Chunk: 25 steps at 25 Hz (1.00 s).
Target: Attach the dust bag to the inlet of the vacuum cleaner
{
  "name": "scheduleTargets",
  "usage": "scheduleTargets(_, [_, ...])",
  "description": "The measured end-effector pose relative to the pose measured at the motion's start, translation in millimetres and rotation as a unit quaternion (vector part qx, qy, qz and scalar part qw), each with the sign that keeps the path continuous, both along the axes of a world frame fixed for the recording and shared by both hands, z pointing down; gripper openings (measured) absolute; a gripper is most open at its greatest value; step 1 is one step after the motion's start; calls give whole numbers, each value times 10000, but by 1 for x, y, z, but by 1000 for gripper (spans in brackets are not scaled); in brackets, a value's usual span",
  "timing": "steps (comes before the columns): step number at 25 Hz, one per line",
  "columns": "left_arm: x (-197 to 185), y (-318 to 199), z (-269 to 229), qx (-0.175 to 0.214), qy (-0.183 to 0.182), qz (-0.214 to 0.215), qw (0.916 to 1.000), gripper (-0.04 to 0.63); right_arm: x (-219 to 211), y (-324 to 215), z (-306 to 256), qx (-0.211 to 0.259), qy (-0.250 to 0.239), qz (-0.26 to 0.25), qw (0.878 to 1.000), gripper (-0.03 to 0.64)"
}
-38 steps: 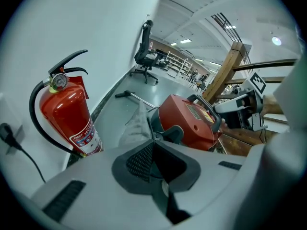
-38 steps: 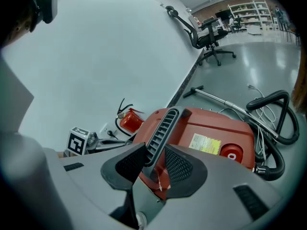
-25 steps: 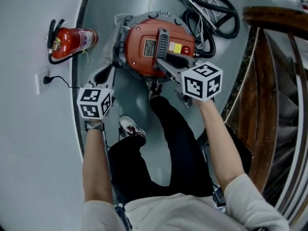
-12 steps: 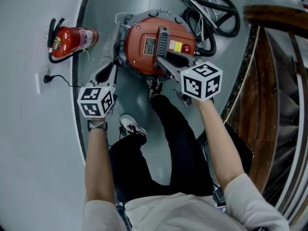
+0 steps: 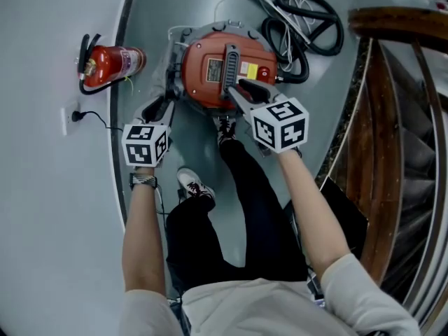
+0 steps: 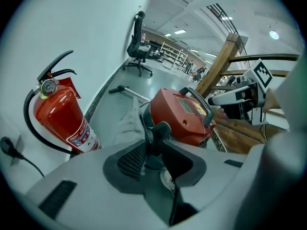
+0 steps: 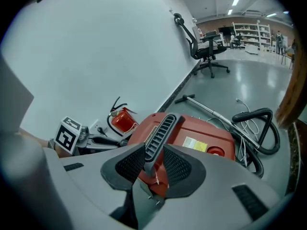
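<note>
The red vacuum cleaner stands on the floor with its grey ribbed handle on top. My right gripper is shut on that handle, one pad on each side; from above, the right gripper reaches in over the lid. At the vacuum's left side, my left gripper has a black latch between its jaws, which are opening; the pads look clear of it. From above, the left gripper sits low against that side. Pale crumpled material, possibly the dust bag, lies beside the vacuum.
A red fire extinguisher lies by the wall, with a wall socket and plug nearby. The black hose and cables coil behind the vacuum. A wooden stair rail runs on the right. The person's legs and shoes are below.
The right gripper's cube has shifted slightly left and turned a bit, still on the handle. The left gripper stays at the vacuum's left side.
</note>
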<state>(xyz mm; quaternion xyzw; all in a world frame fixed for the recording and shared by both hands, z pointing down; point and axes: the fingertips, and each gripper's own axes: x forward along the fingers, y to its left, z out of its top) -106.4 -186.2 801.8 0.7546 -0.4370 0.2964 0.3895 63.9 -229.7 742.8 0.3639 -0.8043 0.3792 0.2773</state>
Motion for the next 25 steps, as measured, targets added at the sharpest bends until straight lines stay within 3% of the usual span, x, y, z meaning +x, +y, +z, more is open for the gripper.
scheduleTargets(6, [-6, 3, -30, -42, -139, 105, 9998, 112, 4, 8, -32, 52, 6, -153, 9999, 129])
scheduleTargets(13, [-6, -10, -97, 315, -408, 483, 9975, 45, 11, 8, -95, 363, 225, -322, 9986, 68])
scheduleTargets(19, [3, -13, -177, 662, -324, 465, 9962, 2, 19, 15, -160, 777, 323, -555, 9949, 35])
scheduleTargets(25, [23, -4, -259, 1218, -619, 1057, 9850, 2, 24, 20, -234, 1333, 415, -762, 9873, 28])
